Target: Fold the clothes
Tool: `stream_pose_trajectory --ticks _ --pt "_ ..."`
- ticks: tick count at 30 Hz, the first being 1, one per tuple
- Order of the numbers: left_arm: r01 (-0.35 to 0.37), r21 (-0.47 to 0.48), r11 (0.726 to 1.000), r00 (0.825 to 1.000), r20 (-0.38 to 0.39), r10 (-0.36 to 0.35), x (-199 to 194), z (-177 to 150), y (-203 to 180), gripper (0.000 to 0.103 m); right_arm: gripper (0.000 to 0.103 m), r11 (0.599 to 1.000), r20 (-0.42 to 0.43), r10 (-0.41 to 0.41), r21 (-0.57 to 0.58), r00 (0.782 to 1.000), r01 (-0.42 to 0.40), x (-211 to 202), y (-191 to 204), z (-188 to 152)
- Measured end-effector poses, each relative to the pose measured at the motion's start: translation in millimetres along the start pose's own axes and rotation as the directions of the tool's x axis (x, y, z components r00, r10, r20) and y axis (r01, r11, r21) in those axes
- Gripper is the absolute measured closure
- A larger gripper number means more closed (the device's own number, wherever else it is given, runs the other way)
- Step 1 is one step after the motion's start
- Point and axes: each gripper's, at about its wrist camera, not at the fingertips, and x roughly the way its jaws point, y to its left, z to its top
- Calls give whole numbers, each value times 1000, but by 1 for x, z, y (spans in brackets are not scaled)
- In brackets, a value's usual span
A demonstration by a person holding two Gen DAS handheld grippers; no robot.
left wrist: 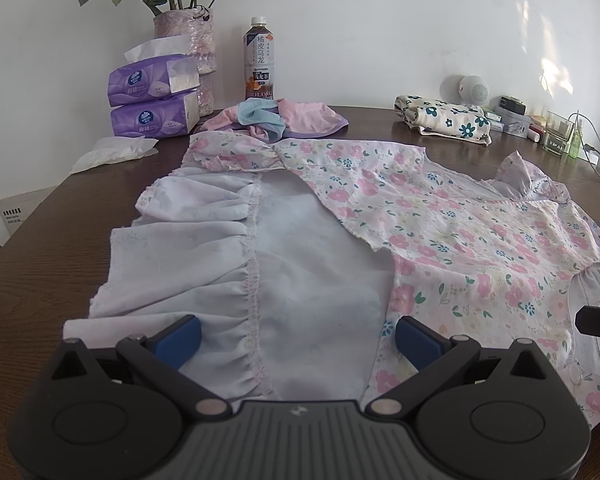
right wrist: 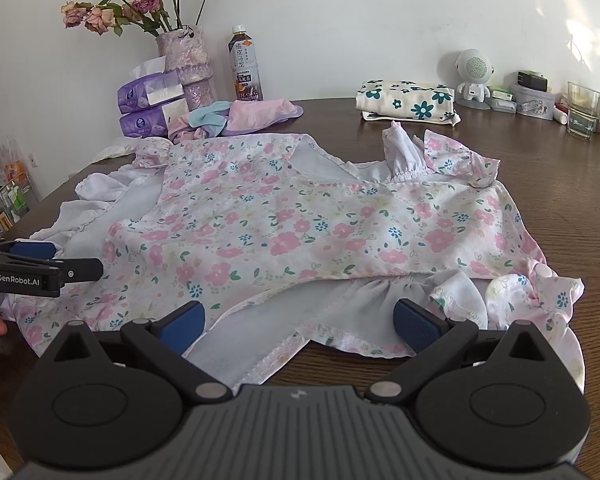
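Hovering both grippers wide open and empty over the near edge of the floral dress [right wrist: 284, 224], I have cloth between each pair of pads but nothing pinched. My left gripper [left wrist: 298, 336] sits over the pale inside-out skirt half; my right gripper [right wrist: 298, 324] sits over the near hem, where the printed side lies up. The dress spreads flat on the wooden table [right wrist: 500, 148], its long axis running across in front of me, a ruffled sleeve at each end — so I judge each gripper nearest its own end. Farther back: one loose pile of pink and blue garments [right wrist: 236, 118], one folded floral cloth [right wrist: 408, 106], two tissue packs [left wrist: 152, 100], one bottle [left wrist: 260, 60], one vase [right wrist: 188, 64].
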Motion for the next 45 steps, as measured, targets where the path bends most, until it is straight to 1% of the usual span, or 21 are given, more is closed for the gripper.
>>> stream_pose_trajectory --ticks 8,13,14,16,18,19,21,24,28,31,32,33,34,35,36,37,39,41,42,44,45 --pt "3 -4 1000 1000 2 -3 -1 -1 1 0 1 1000 1 4 0 1000 -4 -1 0 -1" --pt "40 -80 996 999 20 -39 -5 2 12 2 1 1000 -4 2 -11 1000 -2 0 2 -1" --pt "34 -82 996 999 26 -32 -7 2 13 3 1 1000 -5 1 -13 1000 -1 0 3 -1" --pt "14 -68 998 999 52 -10 -13 3 12 4 1 1000 -6 2 -16 1000 -2 0 3 -1" --pt "-14 -29 999 995 93 16 -21 4 8 4 1 1000 -6 5 -17 1000 -5 0 3 -1" --pt "-14 -8 1000 994 106 15 -26 5 4 4 1 1000 -5 7 -16 1000 -7 0 3 -1" --pt "20 28 999 992 122 -23 -34 7 -3 4 1 1000 0 17 -2 1000 -17 -1 0 -1" --pt "72 75 995 990 119 -81 -39 4 -16 4 1 1000 4 19 6 1000 -19 -1 -1 -1" --pt "112 100 989 987 108 -122 -39 0 -24 6 1 1000 18 19 18 1000 -19 -3 -2 -1" --pt "145 112 983 983 98 -156 -39 -2 -26 7 1 1000 39 18 -24 999 -17 -5 3 1" --pt "151 126 981 982 92 -163 -38 -3 -28 9 4 999 50 22 -36 998 -21 -5 6 3" --pt "156 140 978 982 84 -169 -37 -3 -30 14 14 999 63 31 -39 998 -28 -6 9 5" --pt "158 160 974 982 74 -172 -36 -4 -32 18 20 998 66 51 -48 997 -47 -7 12 7" --pt "162 178 971 982 65 -176 -35 -4 -34 27 26 996 67 70 -59 995 -66 -7 15 9" --pt "166 194 967 982 54 -180 -33 -5 -35 38 27 994 60 88 -77 994 -83 -5 19 11" --pt "169 199 965 983 40 -181 -31 -6 -34 43 29 991 52 102 -96 993 -97 -4 22 12" --pt "184 198 963 982 11 -190 -28 -9 -30 67 42 985 29 110 -134 993 -105 1 29 14" --pt "206 195 959 978 -8 -208 -27 -13 -25 75 44 980 4 116 -160 993 -114 6 33 14" --pt "213 194 958 977 -9 -215 -29 -14 -22 77 47 979 -12 118 -166 993 -119 9 34 15" --pt "230 194 954 973 -19 -231 -32 -15 -17 80 52 976 -40 118 -179 992 -123 15 33 15" --pt "239 191 952 971 -26 -239 -33 -16 -15 81 53 974 -50 117 -188 992 -125 17 32 15"
